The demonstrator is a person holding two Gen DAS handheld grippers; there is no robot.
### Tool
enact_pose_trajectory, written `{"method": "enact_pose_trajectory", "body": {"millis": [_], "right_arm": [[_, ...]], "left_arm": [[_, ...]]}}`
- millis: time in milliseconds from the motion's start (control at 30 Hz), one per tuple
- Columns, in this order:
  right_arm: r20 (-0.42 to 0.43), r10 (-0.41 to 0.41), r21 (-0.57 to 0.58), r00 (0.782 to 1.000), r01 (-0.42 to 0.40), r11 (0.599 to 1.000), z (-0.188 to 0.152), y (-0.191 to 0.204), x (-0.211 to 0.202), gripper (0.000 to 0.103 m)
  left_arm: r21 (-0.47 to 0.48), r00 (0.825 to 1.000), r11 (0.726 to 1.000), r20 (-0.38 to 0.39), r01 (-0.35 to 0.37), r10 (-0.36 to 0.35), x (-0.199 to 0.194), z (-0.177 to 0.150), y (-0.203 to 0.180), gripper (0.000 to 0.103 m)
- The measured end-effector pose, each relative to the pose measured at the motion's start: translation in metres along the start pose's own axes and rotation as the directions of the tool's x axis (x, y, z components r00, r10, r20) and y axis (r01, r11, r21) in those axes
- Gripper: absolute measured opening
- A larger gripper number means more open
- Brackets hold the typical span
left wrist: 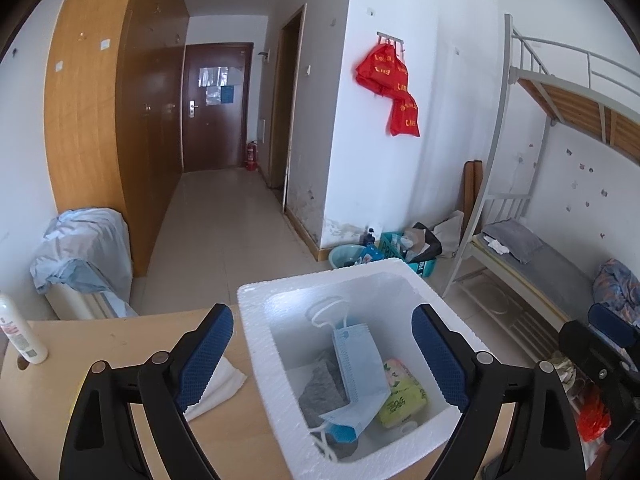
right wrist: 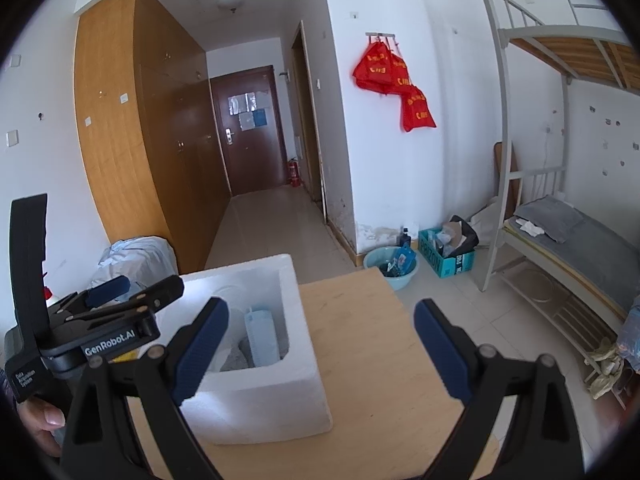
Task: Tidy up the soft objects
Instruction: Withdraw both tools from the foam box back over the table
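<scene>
Nearest, left claw [left wrist: 322, 354] gapes wide and empty above the foam box [left wrist: 256, 300] at lower centre; blue mask [left wrist: 358, 364], grey cloth [left wrist: 322, 386], tissue pack [left wrist: 402, 398] lie inside, likely sorted. White cloth [left wrist: 218, 384] waits on counter [left wrist: 100, 340], lower left. Right claw [right wrist: 320, 350]: wide, empty.

The light wooden table [left wrist: 100, 344] carried a white foam box [left wrist: 256, 320] set at its far edge. A folded white cloth [left wrist: 218, 384] lay flat on the tabletop just left of the box. A white bottle [left wrist: 20, 332] stood upright near the left edge, beside a round hole [left wrist: 23, 363] in the tabletop.
</scene>
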State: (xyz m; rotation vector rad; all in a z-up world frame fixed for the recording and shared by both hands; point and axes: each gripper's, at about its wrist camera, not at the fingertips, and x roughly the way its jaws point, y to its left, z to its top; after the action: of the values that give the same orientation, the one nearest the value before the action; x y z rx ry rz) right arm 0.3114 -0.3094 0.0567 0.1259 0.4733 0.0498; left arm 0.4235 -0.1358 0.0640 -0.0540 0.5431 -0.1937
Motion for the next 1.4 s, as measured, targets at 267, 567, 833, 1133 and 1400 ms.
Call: {"method": "enact_pose_trajectory", "body": {"millis": [267, 567, 833, 1133, 1400], "right_arm": [[-0.007, 0.047, -0.025, 0.999, -0.047, 0.999, -0.007, 0.019, -0.015, 0.096], [0.0, 0.135, -0.068, 0.991, -0.134, 0.989, -0.022, 0.048, -0.052, 0.096], [0.0, 0.208, -0.095, 0.978, -0.207, 0.974, -0.045, 0.071, -0.087, 0.096], [0.013, 0.266, -0.11, 0.964, -0.263, 0.959, -0.078, 0.088, -0.125, 0.096], [0.006, 0.301, -0.137, 0.953, -0.298, 0.945, -0.1, 0.108, -0.147, 0.096]], "left_arm": [[-0.02, 0.999, 0.999, 0.014, -0.046, 0.046, -0.044, -0.014, 0.015, 0.091], [-0.06, 0.992, 0.991, 0.037, -0.116, 0.118, -0.11, -0.048, 0.036, 0.091], [-0.098, 0.98, 0.979, 0.07, -0.181, 0.188, -0.172, -0.089, 0.052, 0.091], [-0.139, 0.962, 0.959, 0.083, -0.246, 0.259, -0.238, -0.135, 0.073, 0.091], [-0.183, 0.95, 0.943, 0.093, -0.278, 0.298, -0.276, -0.161, 0.092, 0.091]]}}
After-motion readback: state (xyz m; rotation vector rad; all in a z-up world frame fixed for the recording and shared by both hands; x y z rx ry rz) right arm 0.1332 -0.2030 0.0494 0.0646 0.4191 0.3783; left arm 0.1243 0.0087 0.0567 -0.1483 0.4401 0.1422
